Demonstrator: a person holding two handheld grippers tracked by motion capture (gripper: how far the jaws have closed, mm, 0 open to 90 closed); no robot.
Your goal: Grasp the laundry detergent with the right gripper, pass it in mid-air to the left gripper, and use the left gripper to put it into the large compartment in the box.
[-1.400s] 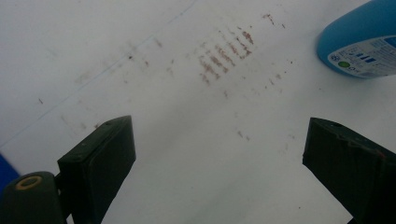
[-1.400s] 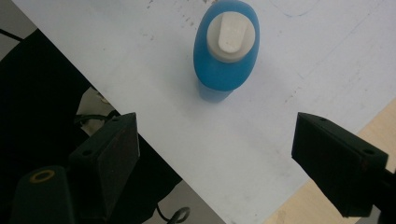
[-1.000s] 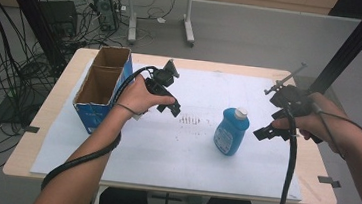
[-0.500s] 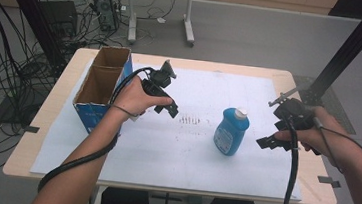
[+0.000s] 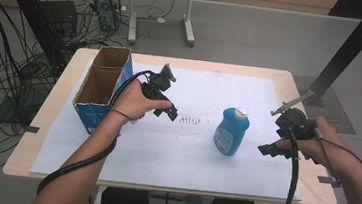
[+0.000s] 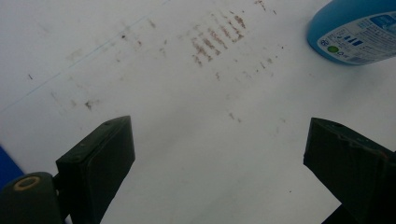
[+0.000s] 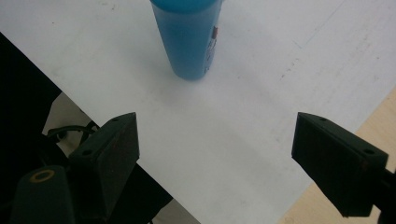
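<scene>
blue bottle [image 5: 231,132] is standing upright on the surface between left gripper [image 5: 168,112] and right gripper [image 5: 268,149], both jaws gaping wide, empty.

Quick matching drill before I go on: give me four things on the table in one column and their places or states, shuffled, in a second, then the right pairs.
1. blue bottle
2. cardboard box
3. left gripper
4. right gripper

A. open, at the table's left edge
B. upright with a white cap, mid-table
C. jaws open, empty, to the right of the bottle
D. jaws open, empty, above the brown smudges

Pairs: 1-B, 2-A, 3-D, 4-C
</scene>
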